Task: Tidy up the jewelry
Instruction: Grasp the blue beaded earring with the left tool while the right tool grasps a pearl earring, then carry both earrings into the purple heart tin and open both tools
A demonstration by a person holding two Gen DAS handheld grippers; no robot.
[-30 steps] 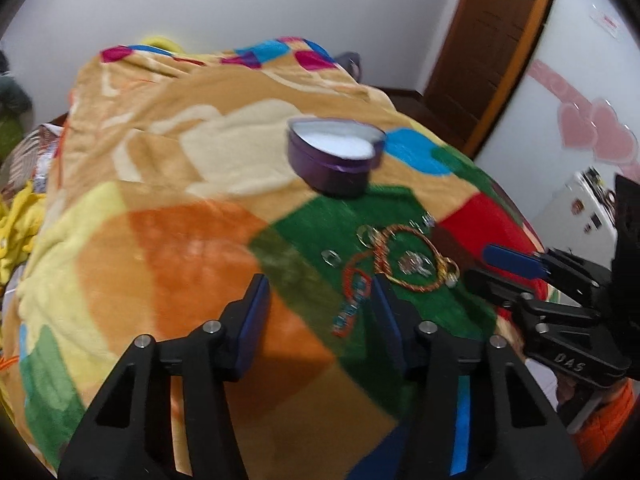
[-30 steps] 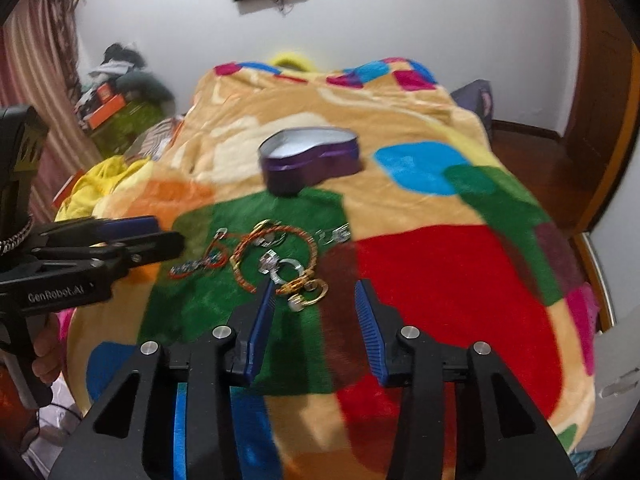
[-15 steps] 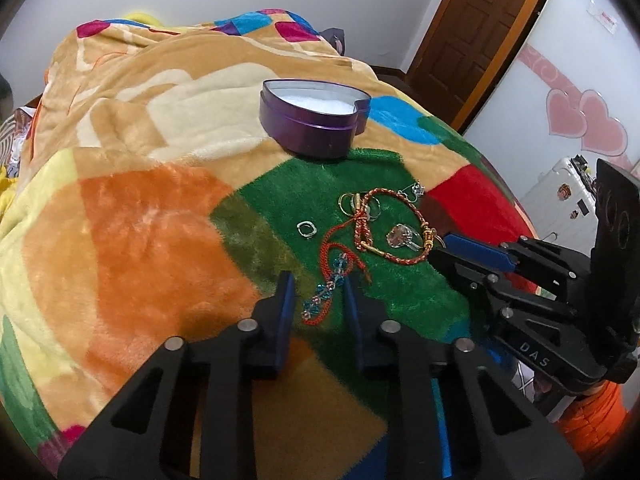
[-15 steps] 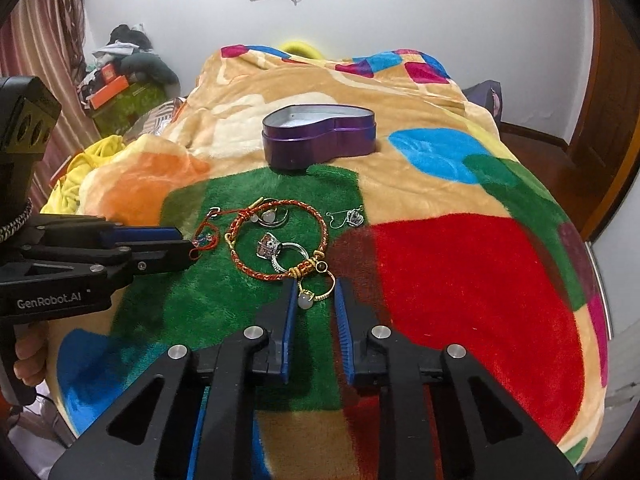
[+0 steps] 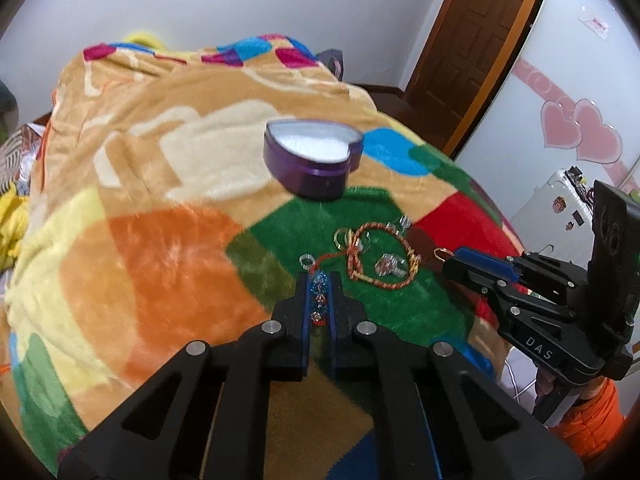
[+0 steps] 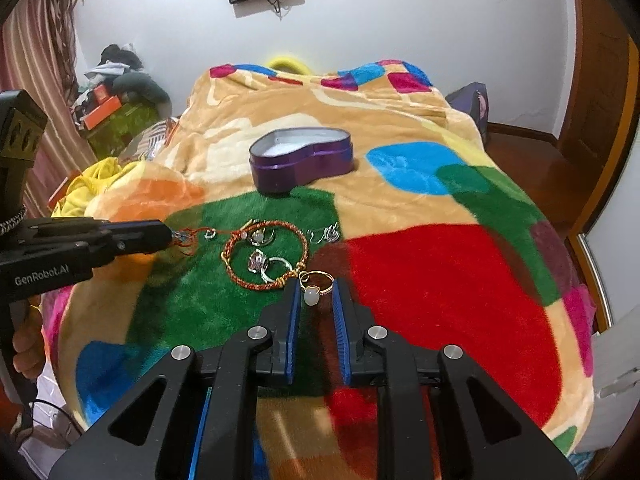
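Pinching the bead bracelet (image 5: 319,295), my left gripper (image 5: 319,280) has its jaws pressed on it over the green patch of the blanket (image 5: 160,248). My right gripper (image 6: 315,286) sits with jaws a little spread around the gold ring (image 6: 314,286). The purple heart box (image 5: 312,158) waits at 12 o'clock.

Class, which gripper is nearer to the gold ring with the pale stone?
Right. The right gripper has its fingers on either side of the gold ring; the left gripper is across the jewelry pile, at the beaded bracelet.
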